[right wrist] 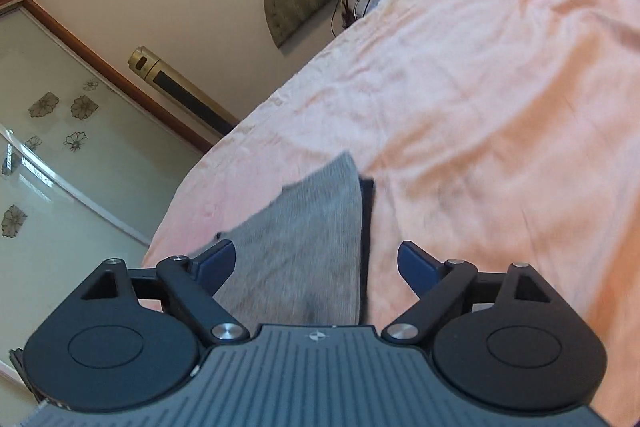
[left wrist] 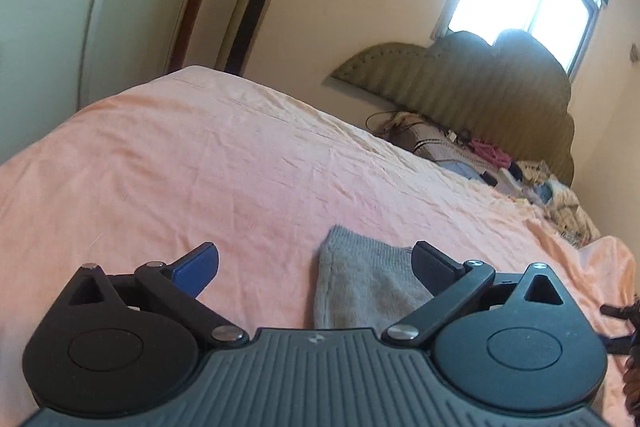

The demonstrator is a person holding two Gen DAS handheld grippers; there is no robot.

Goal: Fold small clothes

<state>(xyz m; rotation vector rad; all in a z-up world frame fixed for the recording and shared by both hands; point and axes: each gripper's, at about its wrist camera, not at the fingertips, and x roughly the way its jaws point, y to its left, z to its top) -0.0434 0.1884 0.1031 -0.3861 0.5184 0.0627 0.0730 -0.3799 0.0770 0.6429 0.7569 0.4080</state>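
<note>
Left gripper (left wrist: 314,267): jaws spread wide, gripping nothing; the grey sock (left wrist: 360,287) lies on the pink bed sheet (left wrist: 200,167) between them, toward the 3 o'clock finger. Right gripper (right wrist: 316,263): jaws spread wide, nothing pinched; the sock (right wrist: 308,239) lies between them, its edge at the 9 o'clock finger, contact uncertain. Clutter (left wrist: 500,163) sits by the headboard (left wrist: 480,83) at 2 o'clock.
</note>
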